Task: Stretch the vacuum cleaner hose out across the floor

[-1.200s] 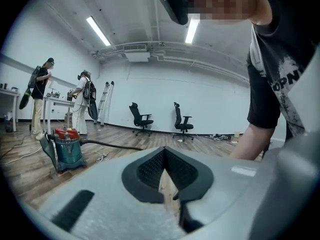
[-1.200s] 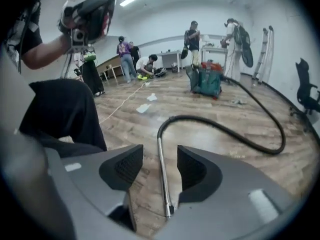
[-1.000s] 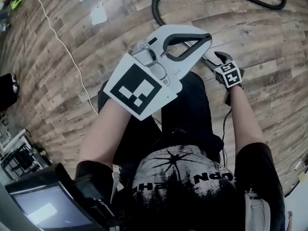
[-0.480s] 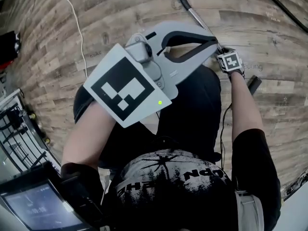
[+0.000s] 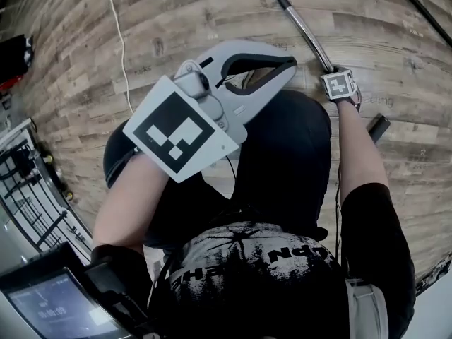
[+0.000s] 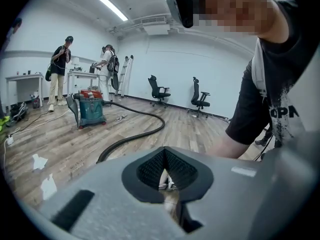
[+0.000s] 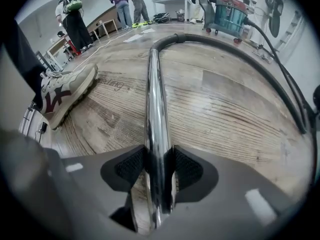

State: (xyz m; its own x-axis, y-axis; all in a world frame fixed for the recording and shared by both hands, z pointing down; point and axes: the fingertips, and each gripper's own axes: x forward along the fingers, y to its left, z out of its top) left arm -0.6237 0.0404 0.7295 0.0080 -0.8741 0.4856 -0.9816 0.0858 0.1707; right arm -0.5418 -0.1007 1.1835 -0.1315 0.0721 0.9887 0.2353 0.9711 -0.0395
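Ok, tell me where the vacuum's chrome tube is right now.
In the right gripper view the chrome tube lies on the floor right of the shoe, its near end between the fingers of the right gripper, which have just been closing onto it.

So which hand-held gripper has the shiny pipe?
The right hand-held gripper: its jaws have just been closing on the pipe; the left hand-held gripper is shut, empty.

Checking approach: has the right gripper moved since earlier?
Yes: right gripper dropped toward the floor; its jaws have just been closing onto the chrome tube.
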